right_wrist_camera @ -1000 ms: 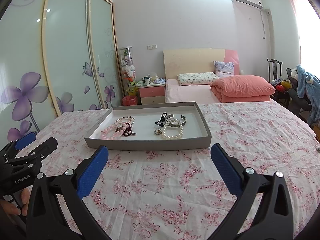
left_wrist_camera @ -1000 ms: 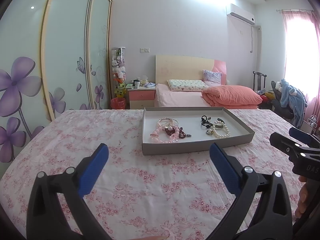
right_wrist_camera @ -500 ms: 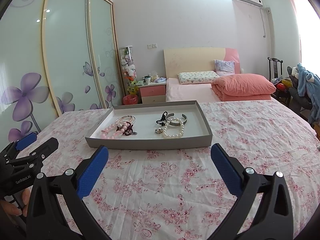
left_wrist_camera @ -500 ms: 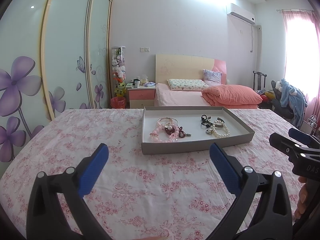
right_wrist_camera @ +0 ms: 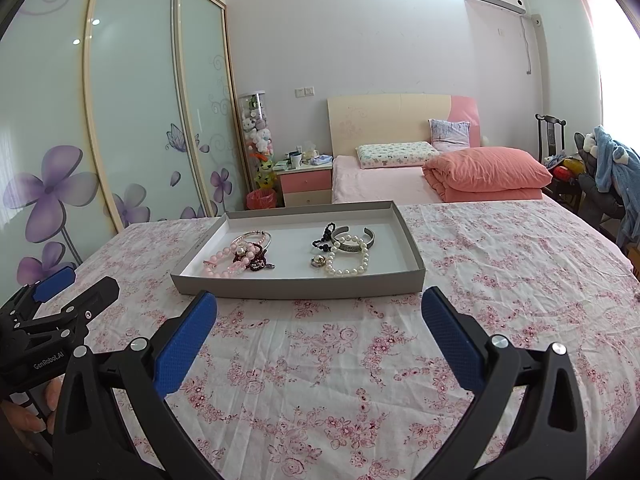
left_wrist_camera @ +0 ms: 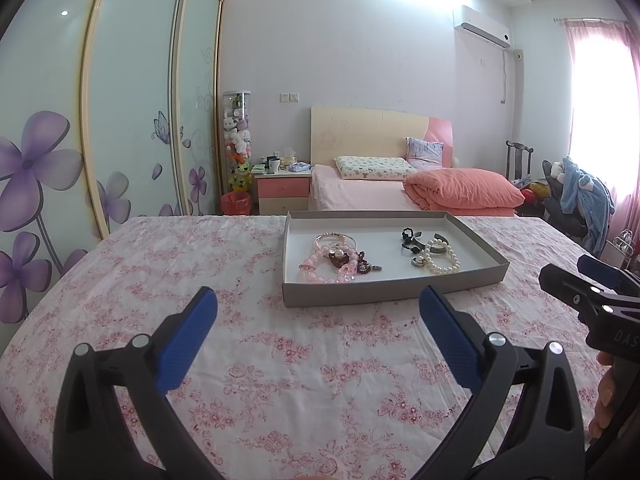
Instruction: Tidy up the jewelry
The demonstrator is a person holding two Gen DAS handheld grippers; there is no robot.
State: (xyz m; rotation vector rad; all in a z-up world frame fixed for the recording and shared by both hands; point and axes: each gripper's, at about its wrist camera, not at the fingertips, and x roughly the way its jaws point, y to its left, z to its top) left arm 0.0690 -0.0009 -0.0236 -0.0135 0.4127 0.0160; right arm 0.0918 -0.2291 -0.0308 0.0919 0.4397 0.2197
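Note:
A grey shallow tray [left_wrist_camera: 384, 296] [right_wrist_camera: 296, 287] lies on a pink floral cloth. Inside lie pink bead bracelets [left_wrist_camera: 326, 266] [right_wrist_camera: 236, 258], a white pearl bracelet [left_wrist_camera: 442, 260] [right_wrist_camera: 348, 260], a silver cuff [right_wrist_camera: 360, 240], a ring [right_wrist_camera: 318, 261] and a black knotted piece [left_wrist_camera: 408, 236] [right_wrist_camera: 326, 236]. My left gripper [left_wrist_camera: 318, 320] is open and empty, short of the tray's near wall. My right gripper [right_wrist_camera: 320, 318] is open and empty, just before the tray; it also shows at the right edge of the left wrist view [left_wrist_camera: 592, 292].
The cloth-covered surface [right_wrist_camera: 500, 264] stretches wide on both sides of the tray. Behind it stand a bed with an orange quilt [right_wrist_camera: 484, 176], a pink nightstand [right_wrist_camera: 306, 186], sliding wardrobe doors [left_wrist_camera: 132, 120] and a chair with clothes [left_wrist_camera: 580, 196].
The right gripper has come slightly closer to the tray. The left gripper has barely moved. Both stay open.

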